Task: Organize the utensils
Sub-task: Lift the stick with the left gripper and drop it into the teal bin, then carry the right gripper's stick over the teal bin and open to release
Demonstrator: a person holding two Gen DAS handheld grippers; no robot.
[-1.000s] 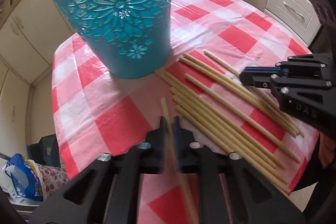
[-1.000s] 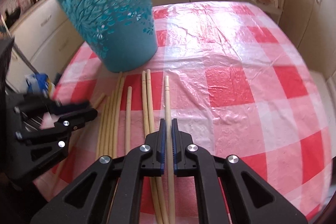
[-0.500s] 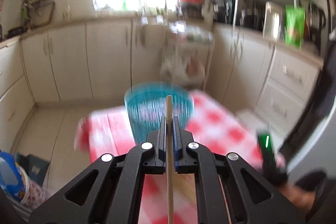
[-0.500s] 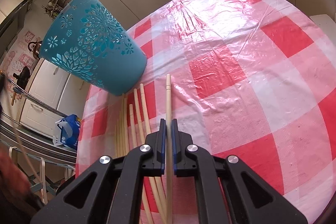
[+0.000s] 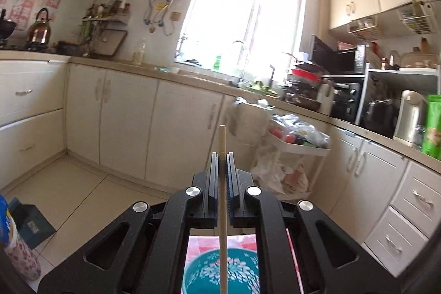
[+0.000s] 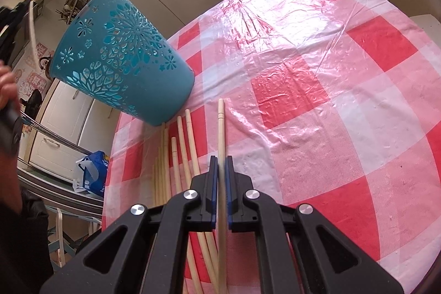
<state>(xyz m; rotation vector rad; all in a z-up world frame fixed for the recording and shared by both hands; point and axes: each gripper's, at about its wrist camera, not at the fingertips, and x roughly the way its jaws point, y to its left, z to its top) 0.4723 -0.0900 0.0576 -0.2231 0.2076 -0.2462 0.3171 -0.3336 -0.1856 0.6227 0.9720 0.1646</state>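
My left gripper (image 5: 222,156) is shut on a wooden chopstick (image 5: 222,145), held upright high above the teal cut-out basket (image 5: 220,270), whose open mouth shows below between the gripper arms. My right gripper (image 6: 221,160) is shut on another chopstick (image 6: 220,126), lifted a little over the table. The teal basket (image 6: 118,57) stands at the table's far left in the right wrist view. Several chopsticks (image 6: 176,156) lie side by side on the cloth just left of my right gripper. The left gripper with its chopstick (image 6: 31,21) shows at the far left edge.
The table has a red and white checked cloth (image 6: 317,90) under clear plastic. Kitchen cabinets (image 5: 124,123), a counter and a white trolley (image 5: 295,145) stand around. A blue bag (image 6: 92,172) sits on the floor by the table's left edge.
My left gripper has lifted its chopstick off the table, swung it upright and moved over the basket. My right gripper has raised and tilted its chopstick slightly.
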